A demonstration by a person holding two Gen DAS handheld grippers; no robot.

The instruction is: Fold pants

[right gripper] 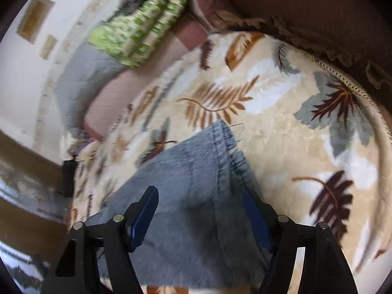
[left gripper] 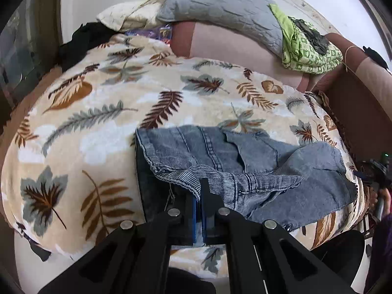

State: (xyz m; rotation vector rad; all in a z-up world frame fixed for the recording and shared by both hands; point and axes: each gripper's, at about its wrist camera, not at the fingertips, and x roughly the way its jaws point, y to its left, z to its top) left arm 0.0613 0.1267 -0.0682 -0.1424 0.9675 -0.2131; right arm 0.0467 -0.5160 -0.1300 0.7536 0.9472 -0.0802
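Note:
Blue denim pants [left gripper: 264, 161] lie partly folded and rumpled on a leaf-patterned blanket [left gripper: 98, 127], right of centre in the left wrist view. My left gripper [left gripper: 199, 187] is shut on a ribbed denim edge at the near side of the pants, and the cloth drapes over its tip. In the right wrist view one pant leg [right gripper: 196, 169] runs away from the camera, with its stitched hem at the far end. My right gripper [right gripper: 199, 196] hangs open just above that leg. Its blue pads [right gripper: 144, 218] stand wide apart on either side of the denim without pressing on it.
A grey pillow [left gripper: 220, 5] and a green patterned cloth [left gripper: 308, 49] lie at the back on a pink sheet [left gripper: 232, 49]. A black garment [left gripper: 80, 41] sits at the back left. The blanket's fringed edge [right gripper: 343, 78] borders brown upholstery. A hand [left gripper: 382, 196] shows at the right edge.

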